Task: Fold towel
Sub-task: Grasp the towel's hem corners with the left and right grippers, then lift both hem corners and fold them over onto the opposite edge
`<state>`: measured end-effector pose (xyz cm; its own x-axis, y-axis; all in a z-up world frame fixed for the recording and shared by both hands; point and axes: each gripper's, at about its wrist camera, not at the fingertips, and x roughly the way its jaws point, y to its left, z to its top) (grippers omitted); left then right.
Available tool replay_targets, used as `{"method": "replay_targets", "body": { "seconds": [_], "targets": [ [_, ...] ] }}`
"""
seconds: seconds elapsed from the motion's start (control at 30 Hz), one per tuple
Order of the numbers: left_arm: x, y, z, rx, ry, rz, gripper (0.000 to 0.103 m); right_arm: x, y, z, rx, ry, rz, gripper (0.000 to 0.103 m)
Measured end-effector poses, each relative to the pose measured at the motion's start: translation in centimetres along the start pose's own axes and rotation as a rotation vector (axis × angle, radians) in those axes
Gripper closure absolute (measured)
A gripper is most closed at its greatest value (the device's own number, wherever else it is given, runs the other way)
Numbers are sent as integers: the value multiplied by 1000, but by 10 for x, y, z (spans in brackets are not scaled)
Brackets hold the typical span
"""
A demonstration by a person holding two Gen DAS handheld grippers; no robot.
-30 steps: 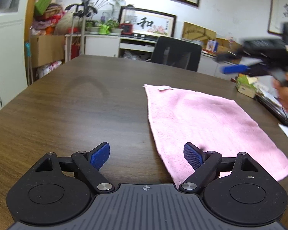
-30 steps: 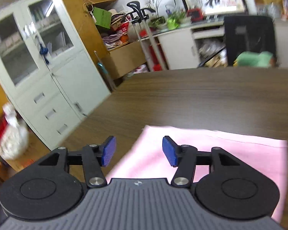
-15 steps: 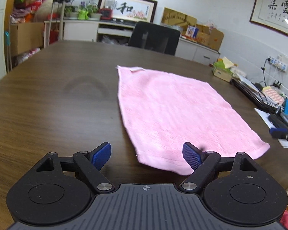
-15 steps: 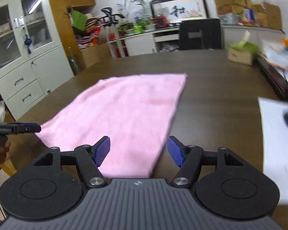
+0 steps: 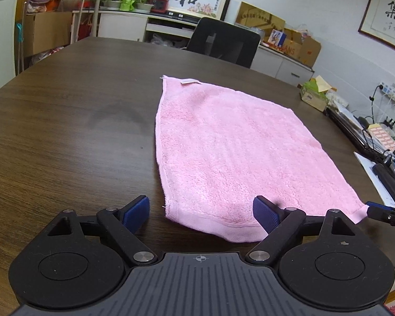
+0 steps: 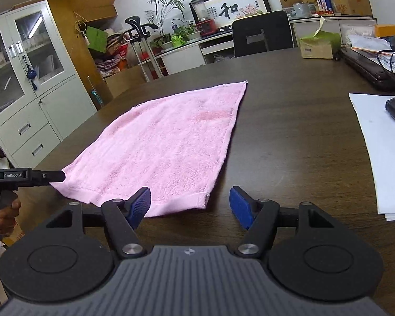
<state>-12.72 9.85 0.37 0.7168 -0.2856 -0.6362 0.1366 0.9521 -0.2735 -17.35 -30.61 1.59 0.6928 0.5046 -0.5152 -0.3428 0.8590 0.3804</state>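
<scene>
A pink towel (image 5: 231, 152) lies flat and unfolded on the dark wooden table (image 5: 65, 131); it also shows in the right wrist view (image 6: 166, 144). My left gripper (image 5: 201, 214) is open and empty, just short of the towel's near left corner. My right gripper (image 6: 191, 206) is open and empty, at the towel's near right corner. The right gripper's tip shows at the right edge of the left wrist view (image 5: 381, 212). The left gripper shows at the left of the right wrist view (image 6: 26, 176).
A black office chair (image 5: 223, 42) stands at the table's far end. A green tissue box (image 6: 318, 43), a laptop (image 6: 371, 65), cables and white papers (image 6: 376, 142) lie along the table's right side. Cabinets (image 6: 26, 100) stand to the left.
Both grippers swung round to face the towel from its near edge and came closer to its two near corners. The towel has not moved. Both stayed open.
</scene>
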Motion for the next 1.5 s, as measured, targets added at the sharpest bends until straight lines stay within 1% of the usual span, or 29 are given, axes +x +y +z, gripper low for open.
{"method": "replay_targets", "body": {
  "seconds": [0.03,0.07,0.1,0.17,0.23,0.33,0.47,0.53,0.6,0.67,0.7,0.8,0.87,0.93,1.13,1.33,1.43,1.5],
  "targets": [
    [0,-1,0,1,0,3,16,2,1,0,-3,3,5,44],
    [0,-2,0,4,0,7,16,3,3,0,-12,10,8,54],
    [0,-3,-1,9,0,13,17,5,6,-1,-23,15,4,59],
    [-1,-4,-2,16,0,23,17,6,12,-3,-59,20,-23,62],
    [-3,-6,-5,25,-1,31,17,6,17,-4,-85,21,-46,63],
    [-4,-10,-8,35,-3,36,17,7,19,-5,-87,20,-52,66],
    [-3,-11,-6,26,-4,36,16,10,15,-5,-52,10,-41,81],
    [-2,-9,-4,7,-4,35,18,12,13,-4,-36,8,-42,84],
    [-1,-8,-1,-3,-3,23,32,13,13,-4,-25,7,-43,86],
    [0,-7,1,-12,2,19,66,13,13,-5,-25,5,-46,87],
    [1,-6,2,-19,7,19,73,13,14,-5,-27,2,-48,88],
    [3,-4,3,-31,13,25,81,13,17,-7,-45,-8,-46,90],
    [4,-5,3,-26,11,36,93,12,16,-6,-39,-11,-41,91],
    [4,-5,2,-26,6,49,98,10,15,-6,-27,-19,-29,92],
    [-3,-4,3,-54,-25,39,100,-6,11,-3,25,-69,31,95],
    [-28,-5,11,-89,-107,1,101,-31,11,5,78,-133,98,95],
    [-34,-5,21,-121,-136,-21,101,-40,12,19,85,-176,108,95],
    [-33,-7,36,-144,-151,-27,101,-39,12,32,83,-197,104,95]
  ]
}}
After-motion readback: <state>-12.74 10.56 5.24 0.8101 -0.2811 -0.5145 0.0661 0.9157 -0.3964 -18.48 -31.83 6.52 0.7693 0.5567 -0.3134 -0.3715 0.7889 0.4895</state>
